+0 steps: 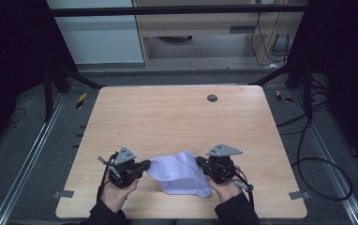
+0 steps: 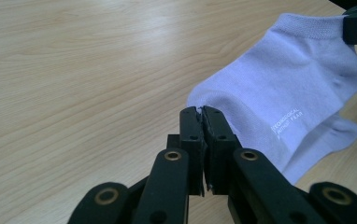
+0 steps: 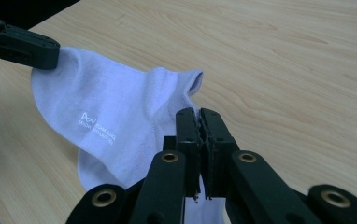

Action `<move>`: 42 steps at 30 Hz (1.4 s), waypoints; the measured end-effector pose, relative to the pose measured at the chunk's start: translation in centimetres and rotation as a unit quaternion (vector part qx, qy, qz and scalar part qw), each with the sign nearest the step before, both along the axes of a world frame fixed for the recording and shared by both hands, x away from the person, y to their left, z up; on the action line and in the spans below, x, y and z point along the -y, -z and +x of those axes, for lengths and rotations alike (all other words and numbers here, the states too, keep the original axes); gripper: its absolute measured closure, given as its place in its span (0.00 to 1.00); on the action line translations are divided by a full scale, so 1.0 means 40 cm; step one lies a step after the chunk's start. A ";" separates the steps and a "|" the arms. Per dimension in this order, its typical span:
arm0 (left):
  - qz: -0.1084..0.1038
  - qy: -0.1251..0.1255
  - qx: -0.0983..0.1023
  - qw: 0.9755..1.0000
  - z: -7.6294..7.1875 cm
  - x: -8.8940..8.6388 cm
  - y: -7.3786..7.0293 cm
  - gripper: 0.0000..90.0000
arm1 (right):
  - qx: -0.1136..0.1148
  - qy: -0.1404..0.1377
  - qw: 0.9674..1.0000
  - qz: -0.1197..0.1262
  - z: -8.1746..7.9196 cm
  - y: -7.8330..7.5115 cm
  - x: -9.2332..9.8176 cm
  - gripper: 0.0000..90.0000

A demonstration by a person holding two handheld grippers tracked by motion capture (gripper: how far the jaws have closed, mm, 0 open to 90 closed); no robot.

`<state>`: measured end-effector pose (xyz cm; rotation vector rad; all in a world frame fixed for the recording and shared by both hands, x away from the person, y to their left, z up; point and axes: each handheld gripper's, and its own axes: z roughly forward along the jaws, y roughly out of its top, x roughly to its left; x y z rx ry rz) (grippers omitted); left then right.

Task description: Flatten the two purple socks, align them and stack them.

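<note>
Here, a pale lilac ankle sock is held up between the two grippers near the front edge of the wooden table. The left gripper has its jaws pressed together on the sock's toe end; in the left gripper view fabric pinches between the tips. The right gripper is likewise clamped on the cuff side, fabric caught between the closed tips in the right gripper view.

Long axis of the sock runs roughly left to right across the table, spanning from one gripper to the other. The upper edge is fairly taut; the lower part sags and appears to touch the table toward the person's side. White printed lettering faces the right gripper's camera.

Both hands are equally engaged; neither is nearer.

Room: broad bare tabletop ahead of the sock, all the way to a small dark round cap near the far edge. Little margin behind, toward the front edge. Judgement: any laying-out or folding has open room forward.
</note>
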<state>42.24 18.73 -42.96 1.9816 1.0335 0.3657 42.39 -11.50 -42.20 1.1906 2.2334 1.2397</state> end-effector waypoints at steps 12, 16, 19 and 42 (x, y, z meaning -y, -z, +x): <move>0.022 0.027 -0.023 0.999 -0.003 0.062 0.038 0.96 | -0.014 0.006 1.000 -0.010 -0.051 0.038 0.053 0.97; 0.029 0.030 -0.030 0.999 0.001 0.069 0.055 0.96 | -0.024 0.007 1.000 -0.013 -0.060 0.055 0.064 0.97; 0.036 0.032 -0.036 0.998 0.004 0.077 0.068 0.96 | -0.030 0.008 0.999 -0.011 -0.064 0.063 0.070 0.97; 0.063 0.040 -0.057 0.996 0.019 0.095 0.119 0.96 | -0.065 0.008 0.997 -0.039 -0.055 0.119 0.064 0.97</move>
